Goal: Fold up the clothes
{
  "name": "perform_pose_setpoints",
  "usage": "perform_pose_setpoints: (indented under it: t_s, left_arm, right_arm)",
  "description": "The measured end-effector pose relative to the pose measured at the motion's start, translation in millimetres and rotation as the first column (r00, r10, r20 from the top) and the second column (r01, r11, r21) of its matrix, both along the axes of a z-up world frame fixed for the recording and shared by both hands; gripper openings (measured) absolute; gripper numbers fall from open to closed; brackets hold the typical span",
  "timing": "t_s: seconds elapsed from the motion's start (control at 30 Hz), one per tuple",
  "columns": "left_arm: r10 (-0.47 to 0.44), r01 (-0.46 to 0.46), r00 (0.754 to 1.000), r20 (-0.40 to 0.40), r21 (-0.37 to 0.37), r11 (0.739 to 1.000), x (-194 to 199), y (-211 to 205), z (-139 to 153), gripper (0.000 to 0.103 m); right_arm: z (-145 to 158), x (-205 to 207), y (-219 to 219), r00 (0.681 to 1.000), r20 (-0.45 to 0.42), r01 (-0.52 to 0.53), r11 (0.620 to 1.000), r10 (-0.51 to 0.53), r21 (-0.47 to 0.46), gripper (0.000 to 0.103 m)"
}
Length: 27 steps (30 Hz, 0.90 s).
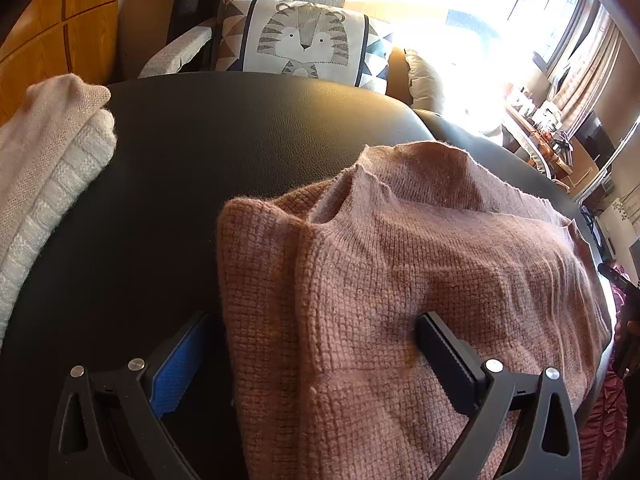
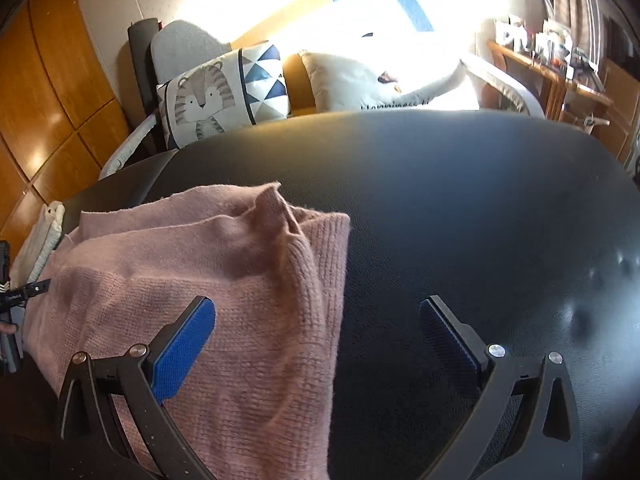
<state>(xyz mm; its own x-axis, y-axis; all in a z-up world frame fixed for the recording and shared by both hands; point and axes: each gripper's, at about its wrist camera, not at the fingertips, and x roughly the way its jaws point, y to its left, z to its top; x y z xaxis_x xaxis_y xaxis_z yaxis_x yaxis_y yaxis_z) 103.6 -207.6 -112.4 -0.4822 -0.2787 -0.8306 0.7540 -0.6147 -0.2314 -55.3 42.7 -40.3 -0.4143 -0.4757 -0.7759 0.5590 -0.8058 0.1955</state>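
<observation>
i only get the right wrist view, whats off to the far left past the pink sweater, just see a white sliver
Observer: A folded stack of cream and white knits lies on the black table, apart from the pink sweater.
Operator: is the left gripper on the sweater
Observer: The left gripper is open and straddles the sweater's left folded edge.
Operator: which end faces away
Observer: The collar faces away from the gripper.

A dusty-pink knitted sweater (image 1: 400, 280) is laid folded on the black leather-look table (image 1: 240, 140), its ribbed collar raised and open at the far end. A cream and white stack of folded knitwear (image 1: 48, 152) is set well apart at the table's left edge.
</observation>
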Motion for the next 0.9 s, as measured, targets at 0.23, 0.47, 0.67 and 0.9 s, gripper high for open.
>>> perform_pose_setpoints:
  t_s: [0.23,0.47,0.67,0.9]
  left_arm:
    - [0.0,0.0,1.0,0.007,-0.004,1.0,-4.3,-2.1,-1.6,0.103]
    - [0.013,-0.012,1.0,0.013,-0.021,1.0,-5.3,-0.6,-2.7,0.103]
    - [0.014,-0.013,1.0,0.017,-0.024,1.0,-3.8,-0.5,-3.8,0.103]
    - [0.02,-0.02,0.998,0.054,-0.006,1.0,-7.2,-4.6,0.3,0.103]
  right_arm:
    - [-24.2,-9.4,-27.0,0.993,0.038,-0.117,0.992,0.115,0.055,0.103]
    - [-29.6,-11.1,-30.8,0.991,0.049,-0.126,0.99,0.123,0.07,0.103]
    - [-32.0,-8.0,-39.0,0.994,0.059,-0.096,0.986,0.089,0.134,0.103]
    - [-8.4,20.7,-47.8,0.992,-0.12,0.055,0.97,-0.027,0.235,0.103]
